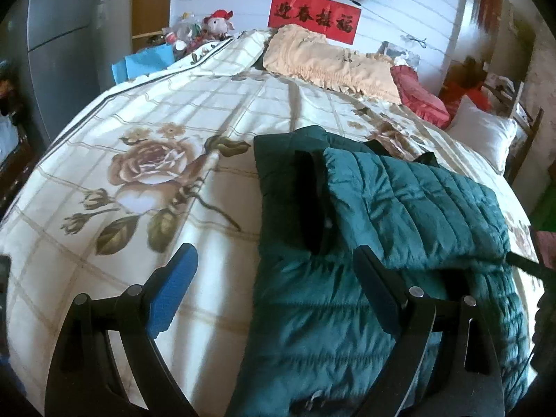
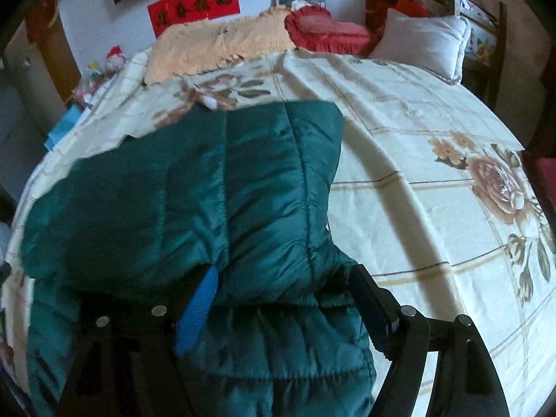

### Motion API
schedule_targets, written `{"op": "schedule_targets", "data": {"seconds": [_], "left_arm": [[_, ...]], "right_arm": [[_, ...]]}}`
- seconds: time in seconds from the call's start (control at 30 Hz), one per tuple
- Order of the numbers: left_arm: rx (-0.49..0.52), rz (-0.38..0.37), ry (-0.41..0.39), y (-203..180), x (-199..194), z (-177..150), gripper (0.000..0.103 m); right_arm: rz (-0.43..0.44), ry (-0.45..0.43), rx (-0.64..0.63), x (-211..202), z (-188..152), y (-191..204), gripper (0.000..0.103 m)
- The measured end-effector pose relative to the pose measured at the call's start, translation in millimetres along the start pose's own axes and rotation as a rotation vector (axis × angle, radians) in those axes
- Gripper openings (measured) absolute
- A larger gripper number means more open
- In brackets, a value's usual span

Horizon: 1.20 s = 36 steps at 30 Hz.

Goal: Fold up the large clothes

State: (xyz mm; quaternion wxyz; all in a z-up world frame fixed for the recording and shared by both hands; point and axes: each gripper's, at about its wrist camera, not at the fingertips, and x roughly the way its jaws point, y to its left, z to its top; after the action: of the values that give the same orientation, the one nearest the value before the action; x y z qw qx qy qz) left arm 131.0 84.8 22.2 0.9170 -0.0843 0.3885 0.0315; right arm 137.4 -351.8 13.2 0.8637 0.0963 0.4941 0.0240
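A dark green quilted jacket point(image 1: 399, 201) lies on the bed's floral sheet point(image 1: 139, 139), one part folded over the rest, with its black collar lining point(image 1: 314, 201) showing. My left gripper point(image 1: 274, 250) hangs open above the jacket's left edge. Its left blue pad point(image 1: 173, 288) is over bare sheet and nothing is between the jaws. In the right wrist view the jacket point(image 2: 208, 191) fills the left half. My right gripper point(image 2: 283, 271) holds the puffy folded edge between widely spread jaws. The fold drapes over the tip of its blue pad point(image 2: 198, 312).
At the head of the bed lie a beige ruffled cover point(image 1: 323, 59), a red cushion point(image 1: 417, 93) and a white pillow point(image 1: 483, 132). A plush toy point(image 1: 219, 22) and clutter sit at the far left corner. Bare sheet point(image 2: 417, 173) spreads right of the jacket.
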Motion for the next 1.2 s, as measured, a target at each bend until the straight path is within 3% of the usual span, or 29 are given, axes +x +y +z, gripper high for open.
{"op": "schedule_targets", "data": {"seconds": [0.2,0.43,0.7,1.2], "left_arm": [[0.034,0.003,-0.018,11,-30,-21,0.091],[0.007,-0.018,-0.010,26,-59,-52,0.091],[0.003,-0.032,0.038,33,-72,-90,0.091],[0.008,-0.031,0.111,41,-79,-131,0.091]], "right_arm": [[0.061,0.001,-0.047,-51,-28,-5,0.077],[0.081,0.009,-0.071,-91,-79,-13,0.081],[0.099,0.048,-0.059,-102,-125,-22,0.081],[0.095,0.056,-0.018,-118,-154,-40,0.085]]}}
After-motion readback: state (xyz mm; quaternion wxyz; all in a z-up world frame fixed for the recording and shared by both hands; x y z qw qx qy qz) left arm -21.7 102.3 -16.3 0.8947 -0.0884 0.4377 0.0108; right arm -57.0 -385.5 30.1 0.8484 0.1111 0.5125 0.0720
